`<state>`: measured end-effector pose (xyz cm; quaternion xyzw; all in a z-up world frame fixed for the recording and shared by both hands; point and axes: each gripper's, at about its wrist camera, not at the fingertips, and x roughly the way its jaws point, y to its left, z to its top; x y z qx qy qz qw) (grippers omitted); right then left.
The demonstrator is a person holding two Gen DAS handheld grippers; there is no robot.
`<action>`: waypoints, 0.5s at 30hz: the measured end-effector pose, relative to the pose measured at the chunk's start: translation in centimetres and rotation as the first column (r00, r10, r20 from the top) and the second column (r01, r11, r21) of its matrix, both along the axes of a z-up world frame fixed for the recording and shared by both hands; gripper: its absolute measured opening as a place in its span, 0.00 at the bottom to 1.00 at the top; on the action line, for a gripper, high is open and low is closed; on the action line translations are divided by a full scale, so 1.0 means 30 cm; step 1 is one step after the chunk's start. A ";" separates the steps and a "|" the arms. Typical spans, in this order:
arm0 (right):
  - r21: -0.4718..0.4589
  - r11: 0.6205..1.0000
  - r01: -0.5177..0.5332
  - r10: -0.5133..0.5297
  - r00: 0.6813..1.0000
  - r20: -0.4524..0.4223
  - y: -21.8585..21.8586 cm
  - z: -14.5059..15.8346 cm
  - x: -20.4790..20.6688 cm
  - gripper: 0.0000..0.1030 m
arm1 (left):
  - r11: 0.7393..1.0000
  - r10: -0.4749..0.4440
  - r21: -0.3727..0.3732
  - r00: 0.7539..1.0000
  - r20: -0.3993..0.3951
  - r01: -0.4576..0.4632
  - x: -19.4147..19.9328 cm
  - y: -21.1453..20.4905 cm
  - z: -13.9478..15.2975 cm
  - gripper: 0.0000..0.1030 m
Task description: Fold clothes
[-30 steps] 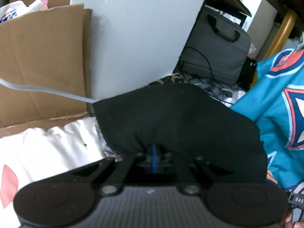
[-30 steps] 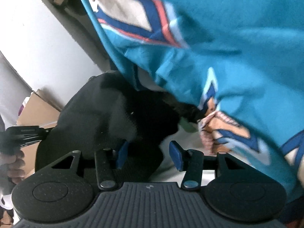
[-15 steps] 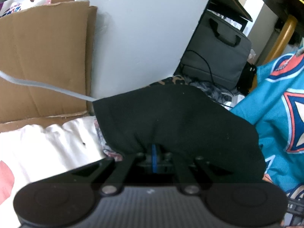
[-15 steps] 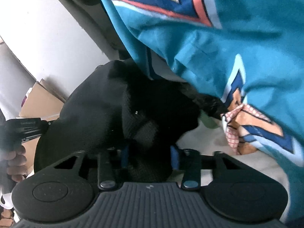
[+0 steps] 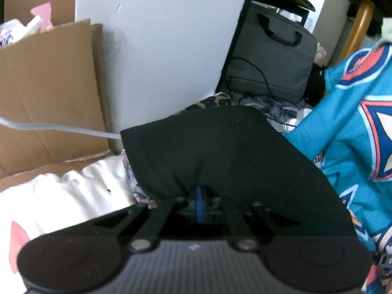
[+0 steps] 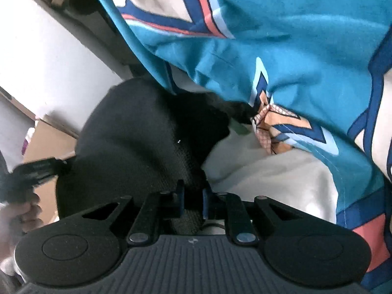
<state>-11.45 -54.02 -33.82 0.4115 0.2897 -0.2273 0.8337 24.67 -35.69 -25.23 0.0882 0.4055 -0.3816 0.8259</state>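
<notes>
the black garment (image 5: 227,156) hangs stretched between the two grippers, above a white sheet (image 6: 264,178). in the left wrist view the left gripper (image 5: 199,196) has its blue pads pressed together on a gathered edge of the dark cloth; the fabric bunches right at the fingertips and spreads away from them in a broad, taut hump. in the right wrist view the right gripper (image 6: 192,196) has a fold of the same black garment (image 6: 137,137) between its two blue pads, and the jaws are closing on it, the pads touching the ribbed-looking cloth on both sides. the cloth runs up and to the left from these fingers toward the left gripper (image 6: 39,171), seen at the far left edge with a hand (image 6: 27,215) below it. a teal patterned fabric (image 6: 281,44) drapes above and to the right of the black garment, overlapping its far edge. in the left wrist view a cardboard box (image 5: 49,93), a white panel (image 5: 166,49) and a grey bag (image 5: 274,63) stand behind the garment.
</notes>
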 end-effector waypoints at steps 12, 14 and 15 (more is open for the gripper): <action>-0.169 0.986 0.005 -0.014 0.999 -0.050 0.060 0.096 -0.008 0.28 | 0.999 -0.040 0.000 0.993 0.108 0.040 -0.211 0.087 0.083 0.14; -0.196 0.980 -0.037 0.033 0.999 -0.025 0.091 0.107 0.031 0.28 | 1.000 -0.026 -0.012 0.996 0.088 0.027 -0.226 0.094 0.071 0.14; -0.218 0.974 -0.065 0.062 0.998 -0.021 0.108 0.113 0.051 0.28 | 0.999 -0.025 -0.017 0.996 0.082 0.027 -0.233 0.097 0.062 0.14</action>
